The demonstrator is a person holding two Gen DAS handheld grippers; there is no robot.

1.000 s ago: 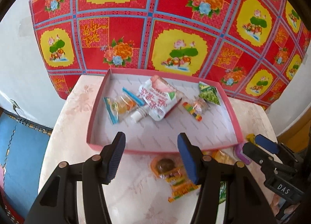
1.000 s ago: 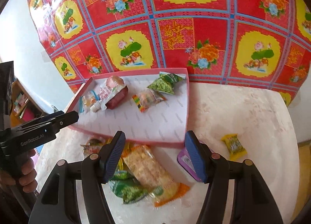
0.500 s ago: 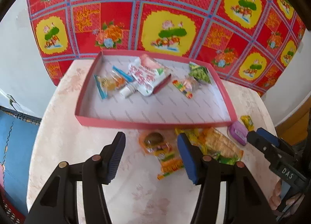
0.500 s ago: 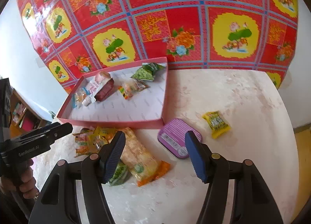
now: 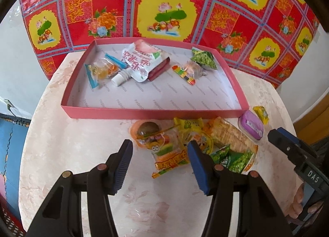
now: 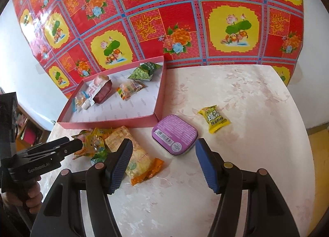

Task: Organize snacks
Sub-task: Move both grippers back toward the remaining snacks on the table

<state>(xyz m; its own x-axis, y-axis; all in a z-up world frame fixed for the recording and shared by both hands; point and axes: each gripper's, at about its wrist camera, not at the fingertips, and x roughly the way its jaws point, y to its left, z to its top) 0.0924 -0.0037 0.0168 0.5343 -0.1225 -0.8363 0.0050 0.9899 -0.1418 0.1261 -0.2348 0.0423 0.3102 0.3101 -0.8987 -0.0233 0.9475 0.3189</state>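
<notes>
Snacks lay in two groups on my screens. In the left wrist view the red tray [image 5: 153, 111] filled the upper middle, holding a white pouch [image 5: 139, 61], a blue-edged packet [image 5: 100, 70] at its left, a striped candy [image 5: 186, 72] and a green packet [image 5: 203, 58] at its right. Just below the tray's near wall, in the lower middle of the frame, a heap sat on the pale table [image 5: 67, 144]: an orange jelly pack [image 5: 160, 144], a cracker pack [image 5: 230, 136] to its right and green packets [image 5: 232, 156] against it. My left gripper [image 5: 159, 165] stood with its fingers apart at a middling width, nothing between them, the jelly pack showing in the gap above the tips.

In the right wrist view my right gripper [image 6: 162, 165] was likewise parted and empty, at the lower centre. The purple tin [image 6: 174, 134] lay on the table [image 6: 246, 93] just above the gap, close to the tray's [image 6: 107, 123] near corner. The yellow candy [image 6: 213, 118] sat right of the tin, apart from it. The cracker pack [image 6: 131, 150] ran behind the left fingertip. At the left edge the left gripper's black nose [image 6: 61, 147] reached toward the heap, a hand [image 6: 30, 198] below it on the handle.
</notes>
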